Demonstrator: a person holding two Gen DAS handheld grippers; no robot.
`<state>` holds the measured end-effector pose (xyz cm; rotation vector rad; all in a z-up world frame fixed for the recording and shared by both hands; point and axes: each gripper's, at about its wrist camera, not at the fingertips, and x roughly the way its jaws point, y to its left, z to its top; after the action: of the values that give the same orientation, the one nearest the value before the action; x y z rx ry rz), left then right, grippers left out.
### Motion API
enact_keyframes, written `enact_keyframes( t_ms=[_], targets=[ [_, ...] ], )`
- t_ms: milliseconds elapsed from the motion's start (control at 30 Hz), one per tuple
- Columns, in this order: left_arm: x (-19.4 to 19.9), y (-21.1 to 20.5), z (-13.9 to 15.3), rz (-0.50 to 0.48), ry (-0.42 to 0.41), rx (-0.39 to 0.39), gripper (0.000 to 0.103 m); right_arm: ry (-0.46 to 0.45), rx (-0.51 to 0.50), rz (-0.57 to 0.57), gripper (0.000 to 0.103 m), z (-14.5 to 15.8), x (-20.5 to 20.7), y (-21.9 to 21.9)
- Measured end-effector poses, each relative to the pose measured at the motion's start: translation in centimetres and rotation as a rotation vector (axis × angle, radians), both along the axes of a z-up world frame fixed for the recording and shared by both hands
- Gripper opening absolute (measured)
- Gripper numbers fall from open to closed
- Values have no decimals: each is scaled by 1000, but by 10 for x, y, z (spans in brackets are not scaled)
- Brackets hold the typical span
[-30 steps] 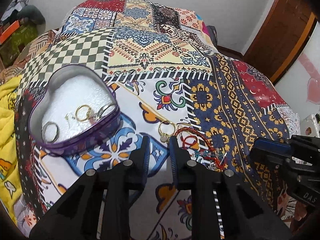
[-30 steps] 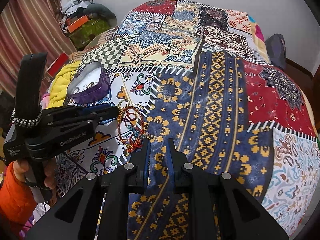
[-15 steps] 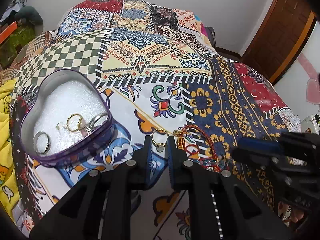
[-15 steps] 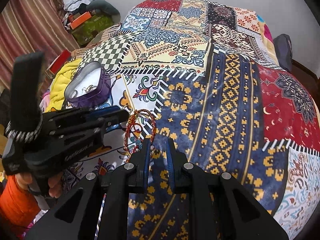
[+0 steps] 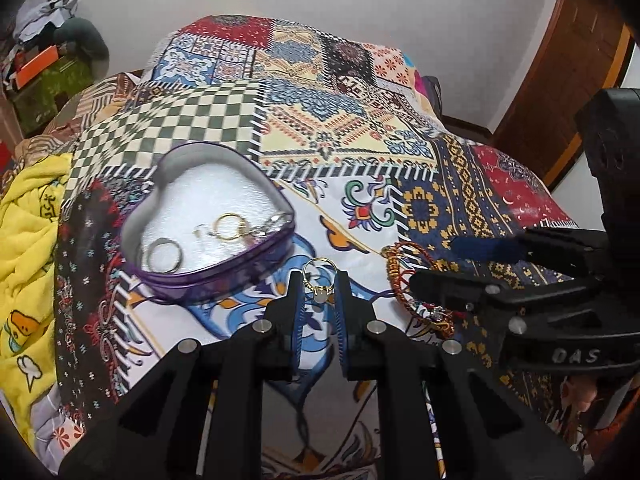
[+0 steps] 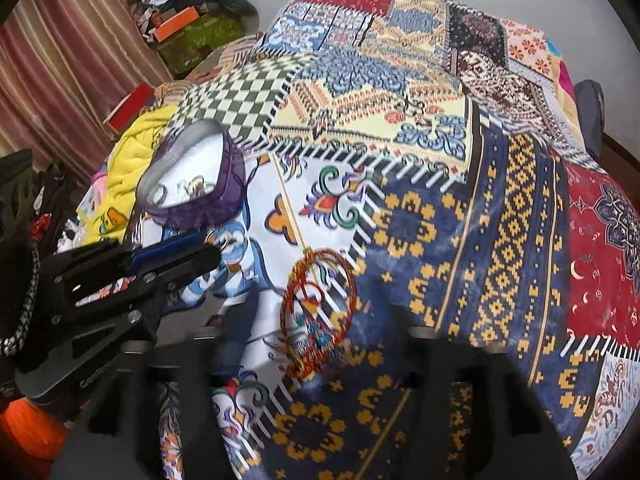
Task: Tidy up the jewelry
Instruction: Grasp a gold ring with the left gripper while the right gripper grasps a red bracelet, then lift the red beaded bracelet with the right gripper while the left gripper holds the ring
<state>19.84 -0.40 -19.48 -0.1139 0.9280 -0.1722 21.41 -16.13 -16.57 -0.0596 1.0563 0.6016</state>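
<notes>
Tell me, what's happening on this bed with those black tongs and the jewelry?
A person is tidying jewelry on a patchwork bedspread with a hand-held gripper in each hand. The left gripper is shut on a gold ring with a pale stone, close to a purple heart-shaped tin that already holds a few rings. The right gripper is opening its fingers around a tangle of red thread bracelets lying on the cover.

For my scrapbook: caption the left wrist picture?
Left gripper pinching a gold stone ring beside the purple heart-shaped tin.
</notes>
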Motion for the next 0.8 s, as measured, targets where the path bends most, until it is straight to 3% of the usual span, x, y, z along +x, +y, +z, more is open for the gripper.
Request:
enact_keyframes(
  t_ms=[200,267,400,467,533,800],
  targets=[
    [-5,9,3,19,-14,-7,13,30,-23,-5,63,-15,9,9],
    [-7,10,4,22,-17,-9,13,49,-35,-9,52,-24,11,10],
    [-8,10,3,27,-17,-7,13,-12,-78,-1,37,-27,6,14],
    [-8,10,2,29,-14,-8,13,-12,-70,12,17,-24,5,14],
    [-10,12,2,35,-11,-14,13,-12,-66,16,11,-22,4,14],
    [-20,17,15,46,-30,-9,13,-43,-17,8,7,1,-6,10]
  ],
)
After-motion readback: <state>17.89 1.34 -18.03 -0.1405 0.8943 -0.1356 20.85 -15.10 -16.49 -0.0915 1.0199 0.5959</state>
